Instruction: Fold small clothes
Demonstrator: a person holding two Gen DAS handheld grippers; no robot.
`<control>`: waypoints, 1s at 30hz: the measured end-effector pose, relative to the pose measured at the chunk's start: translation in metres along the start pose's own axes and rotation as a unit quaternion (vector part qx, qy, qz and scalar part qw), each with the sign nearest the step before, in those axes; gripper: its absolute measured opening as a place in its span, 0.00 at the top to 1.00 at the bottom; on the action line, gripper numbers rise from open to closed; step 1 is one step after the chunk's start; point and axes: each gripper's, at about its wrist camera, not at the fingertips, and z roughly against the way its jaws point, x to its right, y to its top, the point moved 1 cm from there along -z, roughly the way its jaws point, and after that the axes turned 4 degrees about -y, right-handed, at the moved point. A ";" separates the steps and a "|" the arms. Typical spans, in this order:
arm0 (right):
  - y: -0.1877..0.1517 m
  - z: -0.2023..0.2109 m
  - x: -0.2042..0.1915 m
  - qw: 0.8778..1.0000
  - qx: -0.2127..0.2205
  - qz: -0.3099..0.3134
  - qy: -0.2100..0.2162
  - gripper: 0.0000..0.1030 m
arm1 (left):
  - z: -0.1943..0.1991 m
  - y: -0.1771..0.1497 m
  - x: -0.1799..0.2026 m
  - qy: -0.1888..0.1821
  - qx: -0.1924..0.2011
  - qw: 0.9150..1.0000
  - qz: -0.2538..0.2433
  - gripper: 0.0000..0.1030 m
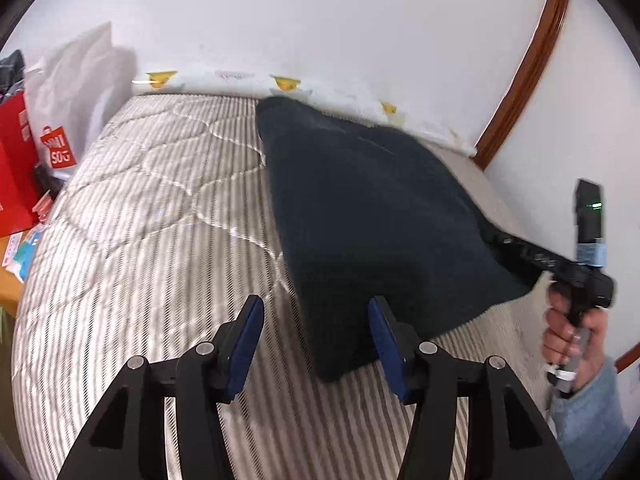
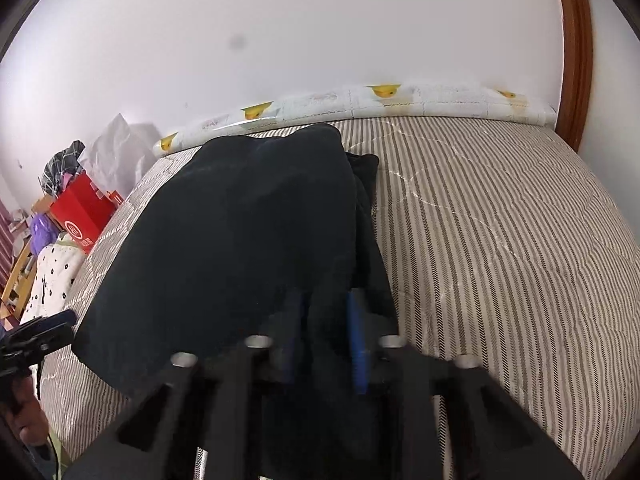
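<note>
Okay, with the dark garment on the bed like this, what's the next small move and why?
Probably bring the open left gripper onto the dark garment's near corner and close. Its jaws stand apart with nothing between them, while the right gripper is shut on the garment's other edge, lifting it off the striped mattress.

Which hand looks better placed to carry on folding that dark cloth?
Probably the right. Its tongs are closed on the near edge of the dark cloth, while the left tongs stand open beside the cloth's corner, gripping nothing.
</note>
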 end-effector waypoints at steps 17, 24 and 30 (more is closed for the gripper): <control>0.016 0.027 0.038 1.000 0.009 -0.019 0.014 0.89 | -0.015 0.006 0.001 0.017 -0.040 0.999 -0.014 0.47; 0.075 0.011 0.026 1.000 -0.009 0.011 0.006 0.65 | -0.021 0.040 -0.007 0.036 -0.030 0.999 -0.012 0.47; 0.118 -0.037 0.013 0.999 -0.046 0.003 0.023 0.59 | -0.033 0.077 -0.011 0.053 -0.020 0.998 -0.026 0.43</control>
